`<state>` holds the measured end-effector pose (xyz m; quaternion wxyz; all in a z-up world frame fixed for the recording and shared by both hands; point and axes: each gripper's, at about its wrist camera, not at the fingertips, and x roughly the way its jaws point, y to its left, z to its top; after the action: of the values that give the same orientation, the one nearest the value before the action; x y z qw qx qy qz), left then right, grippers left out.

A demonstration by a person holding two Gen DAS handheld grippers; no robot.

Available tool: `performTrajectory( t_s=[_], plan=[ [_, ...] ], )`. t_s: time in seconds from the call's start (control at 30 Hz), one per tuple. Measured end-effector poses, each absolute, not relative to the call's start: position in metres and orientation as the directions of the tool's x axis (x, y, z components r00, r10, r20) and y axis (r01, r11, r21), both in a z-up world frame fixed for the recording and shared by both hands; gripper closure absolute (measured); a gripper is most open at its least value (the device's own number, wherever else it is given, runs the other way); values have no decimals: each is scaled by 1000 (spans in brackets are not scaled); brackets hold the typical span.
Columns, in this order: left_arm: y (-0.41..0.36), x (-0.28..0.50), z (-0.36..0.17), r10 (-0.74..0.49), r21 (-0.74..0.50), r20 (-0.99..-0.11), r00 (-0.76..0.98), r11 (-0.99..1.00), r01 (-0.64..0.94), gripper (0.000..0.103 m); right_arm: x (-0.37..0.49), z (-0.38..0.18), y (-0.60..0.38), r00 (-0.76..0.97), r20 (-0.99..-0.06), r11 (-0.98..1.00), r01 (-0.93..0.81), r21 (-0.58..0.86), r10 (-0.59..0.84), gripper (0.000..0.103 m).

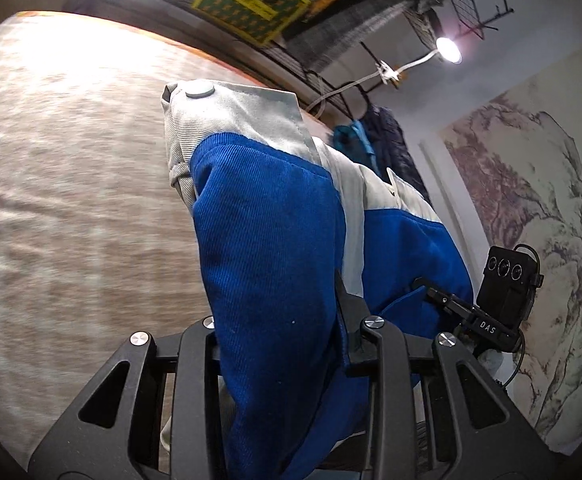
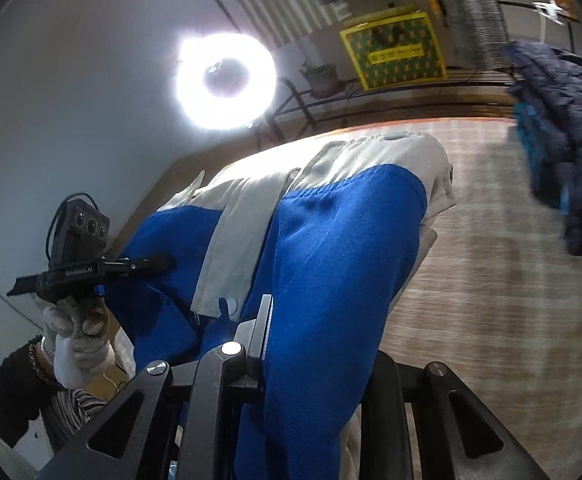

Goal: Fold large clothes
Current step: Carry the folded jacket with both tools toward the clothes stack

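A blue and grey corduroy jacket (image 1: 275,220) hangs bunched above the beige surface (image 1: 71,180). My left gripper (image 1: 279,304) is shut on a thick fold of it; one black finger (image 1: 349,304) shows and fabric hides the other. In the right wrist view the same jacket (image 2: 331,248) runs up from my right gripper (image 2: 323,324), which is shut on it, with one finger (image 2: 265,320) pressed against the blue cloth. Each view shows the other gripper clamped on the jacket's far side: the right gripper (image 1: 443,296) and the left gripper (image 2: 147,264), the latter held by a white-gloved hand (image 2: 75,332).
A dark navy garment with a teal lining (image 2: 563,120) lies at the far edge of the beige surface (image 2: 491,280). Behind it stand a wire rack, a yellow-green box (image 2: 393,50) and a bright ring light (image 2: 225,80). A painted wall hanging (image 1: 531,220) is on the right.
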<state>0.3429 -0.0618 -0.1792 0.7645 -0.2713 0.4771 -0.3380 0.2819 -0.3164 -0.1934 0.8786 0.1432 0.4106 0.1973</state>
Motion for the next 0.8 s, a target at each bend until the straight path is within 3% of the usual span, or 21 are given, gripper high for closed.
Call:
performTrajectory(
  t_s=[0.37,0.8],
  plan=[
    [-193,376,-118,-835,-723,-487,257,550,417,73,253,-131,-428,696,-621,916,-137,378,360,83],
    [-344,445,-48,-890,-699,-386,244,455,551,73,277,-33,-549,817,-552,973,-44,226,165,83]
  ],
)
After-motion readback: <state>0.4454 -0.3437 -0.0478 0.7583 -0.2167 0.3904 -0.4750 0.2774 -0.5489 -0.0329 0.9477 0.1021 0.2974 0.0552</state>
